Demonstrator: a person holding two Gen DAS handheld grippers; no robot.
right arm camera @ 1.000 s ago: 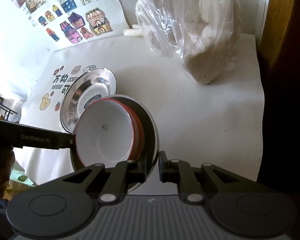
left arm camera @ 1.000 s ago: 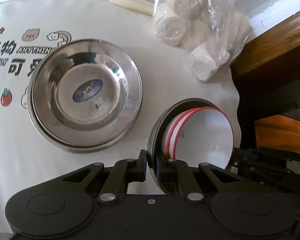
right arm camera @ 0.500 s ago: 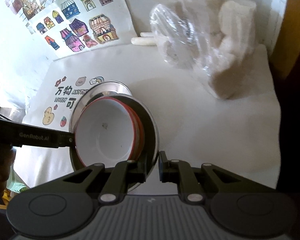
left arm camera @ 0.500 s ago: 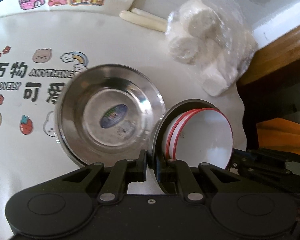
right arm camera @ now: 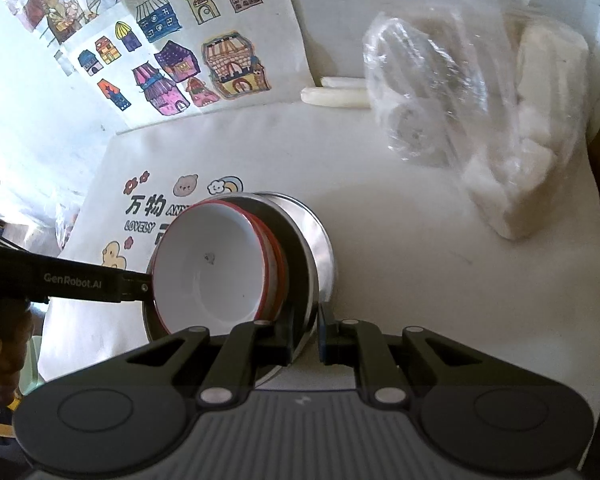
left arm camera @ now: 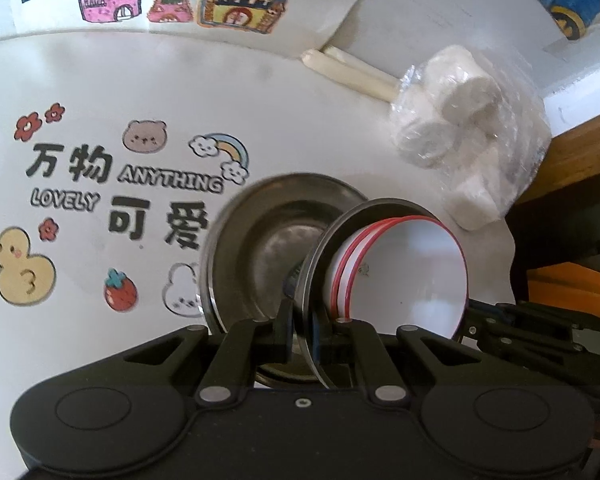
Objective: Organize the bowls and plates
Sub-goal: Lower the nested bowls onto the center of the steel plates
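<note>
Together, the left claw (left arm camera: 302,334) and right claw (right arm camera: 304,338) each stay clamped on opposite rims of one steel plate (left arm camera: 320,264), which carries two red-rimmed white bowls (left arm camera: 404,276); the two-sided grip presumably keeps the tilted stack from sliding. Held thus, the stack hangs just above the steel dishes (left arm camera: 256,248) resting on the printed surface (left arm camera: 80,200), probably its destination. Well beyond the steel dishes lies a plastic bag (left arm camera: 468,128). Whether the stack touches the steel dishes cannot be told; their near edge is hidden.
</note>
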